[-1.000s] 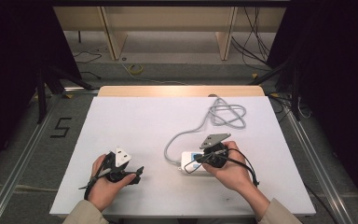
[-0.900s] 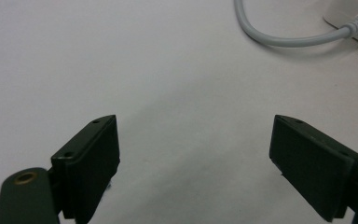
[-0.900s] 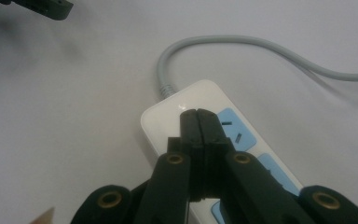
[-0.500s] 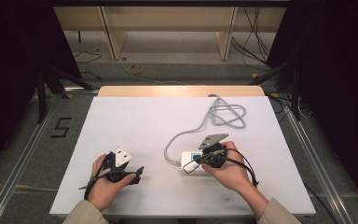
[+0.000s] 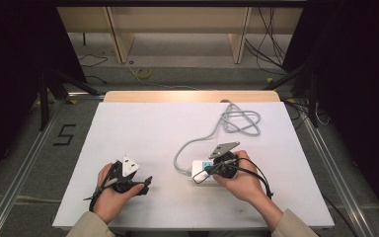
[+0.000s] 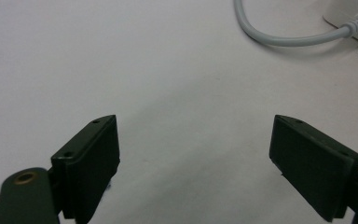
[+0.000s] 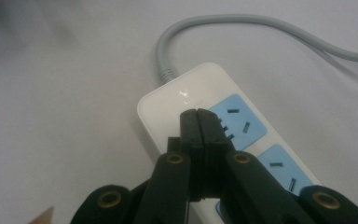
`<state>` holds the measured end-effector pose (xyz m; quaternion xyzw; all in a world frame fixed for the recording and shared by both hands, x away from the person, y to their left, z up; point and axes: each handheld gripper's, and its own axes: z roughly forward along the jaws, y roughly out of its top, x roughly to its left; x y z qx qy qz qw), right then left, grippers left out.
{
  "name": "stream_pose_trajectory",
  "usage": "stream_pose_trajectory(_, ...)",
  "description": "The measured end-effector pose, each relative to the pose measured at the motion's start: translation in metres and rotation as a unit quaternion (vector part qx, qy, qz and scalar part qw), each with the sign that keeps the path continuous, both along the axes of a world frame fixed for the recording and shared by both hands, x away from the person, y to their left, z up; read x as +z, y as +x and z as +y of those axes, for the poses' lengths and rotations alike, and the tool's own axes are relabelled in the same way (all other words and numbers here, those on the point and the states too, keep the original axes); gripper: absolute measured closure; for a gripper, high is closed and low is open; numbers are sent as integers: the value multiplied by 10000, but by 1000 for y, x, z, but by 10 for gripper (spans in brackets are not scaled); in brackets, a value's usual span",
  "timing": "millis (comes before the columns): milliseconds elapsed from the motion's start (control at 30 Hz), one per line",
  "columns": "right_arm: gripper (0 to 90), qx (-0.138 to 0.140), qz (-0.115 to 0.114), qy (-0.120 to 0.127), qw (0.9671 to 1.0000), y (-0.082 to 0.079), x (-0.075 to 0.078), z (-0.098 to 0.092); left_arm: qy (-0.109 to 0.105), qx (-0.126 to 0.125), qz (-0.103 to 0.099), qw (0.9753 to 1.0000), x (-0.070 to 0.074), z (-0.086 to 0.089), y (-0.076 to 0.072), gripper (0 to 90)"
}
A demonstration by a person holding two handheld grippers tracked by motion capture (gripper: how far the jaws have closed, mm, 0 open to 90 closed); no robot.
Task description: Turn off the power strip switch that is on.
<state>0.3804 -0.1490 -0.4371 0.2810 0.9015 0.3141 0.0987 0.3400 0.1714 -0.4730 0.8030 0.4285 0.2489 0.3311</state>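
A white power strip with blue socket panels lies on the white table; in the high view the power strip sits under my right hand. Its grey cable runs back and coils at the far right. My right gripper is shut with nothing between its jaws, tips hovering over the strip's cable end, next to the first blue socket. My right gripper shows the same in the high view. My left gripper stands open over bare table, and the left gripper rests near the front edge.
The grey cable and a corner of the strip cross the far right of the left gripper view. The white table is bare at the left and middle. Beyond its far edge lie floor, wooden legs and loose wires.
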Motion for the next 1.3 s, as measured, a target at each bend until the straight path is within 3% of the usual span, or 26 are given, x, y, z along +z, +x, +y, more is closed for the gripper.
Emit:
stream_pose_trajectory(800, 900, -22, 142, -31, 9999, 2, -9, 2, 7, -4, 3, 10000, 0, 0, 0, 157)
stream_pose_trajectory(1300, 900, 5, 109, -127, 9999, 2, -13, 6, 4, -2, 4, 10000, 0, 0, 0, 157)
